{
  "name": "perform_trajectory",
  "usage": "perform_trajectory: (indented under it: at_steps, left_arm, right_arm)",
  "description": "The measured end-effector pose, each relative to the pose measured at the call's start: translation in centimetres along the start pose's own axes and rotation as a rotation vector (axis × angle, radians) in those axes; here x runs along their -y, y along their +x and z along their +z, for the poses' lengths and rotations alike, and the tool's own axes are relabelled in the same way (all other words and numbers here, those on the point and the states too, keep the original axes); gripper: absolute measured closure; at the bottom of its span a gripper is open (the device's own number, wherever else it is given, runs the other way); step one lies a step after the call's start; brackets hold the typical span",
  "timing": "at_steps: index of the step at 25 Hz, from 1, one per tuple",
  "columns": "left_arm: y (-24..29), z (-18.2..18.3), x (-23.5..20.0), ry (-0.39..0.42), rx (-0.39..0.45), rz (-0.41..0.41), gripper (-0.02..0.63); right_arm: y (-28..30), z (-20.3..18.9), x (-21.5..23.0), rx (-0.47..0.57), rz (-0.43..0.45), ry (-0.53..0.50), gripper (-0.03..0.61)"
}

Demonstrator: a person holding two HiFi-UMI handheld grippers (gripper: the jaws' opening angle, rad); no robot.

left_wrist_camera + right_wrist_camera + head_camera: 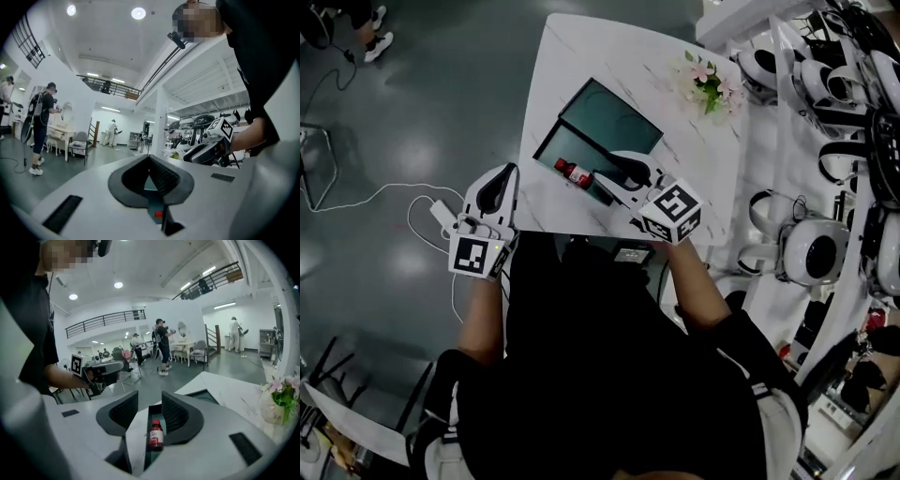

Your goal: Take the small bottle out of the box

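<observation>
Head view: white marble-patterned tabletop (581, 56) at 12 o'clock. A small vase of pink and white flowers (708, 84) stands on its corner at 1 o'clock. Dark grey glossy floor (412, 94) from 9 to 11, with a thin white cable (356, 199) lying on it at 9. White rack (757, 159) at 3 holds round white-and-black headsets (814, 251).

Left gripper view: person in dark clothes with backpack (42, 126) stands at 9, near a white dresser (61, 133), with a grey chair (79, 143) just beside it. Two round ceiling lamps (138, 13) are lit at 12.

wear: black short-sleeved top (581, 375) | left gripper (510, 171), right gripper (602, 178): white shells, black jaw pads | marker cubes (672, 211): black-and-white squares
</observation>
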State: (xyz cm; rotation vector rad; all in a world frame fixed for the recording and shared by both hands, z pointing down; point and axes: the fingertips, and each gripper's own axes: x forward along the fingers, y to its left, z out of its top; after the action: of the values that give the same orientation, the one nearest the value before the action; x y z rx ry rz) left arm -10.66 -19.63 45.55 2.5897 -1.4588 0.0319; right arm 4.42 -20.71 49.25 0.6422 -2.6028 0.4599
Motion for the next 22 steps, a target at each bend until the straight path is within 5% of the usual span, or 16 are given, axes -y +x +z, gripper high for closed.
perform_trajectory:
  at_steps: [12,22]
  left_arm:
    - [2.7,-6.4,-3.0,-0.136,-0.062,-0.153,0.6]
    - [2.9,-9.4,-4.6,-0.221,-0.109,-0.186,0.599]
  right_arm:
    - [7.3,-10.5,1.6,-0.571,0.004,0.025,0.379]
    - [9.3,-15.8,1.8,-0.785,0.035,0.068,0.348]
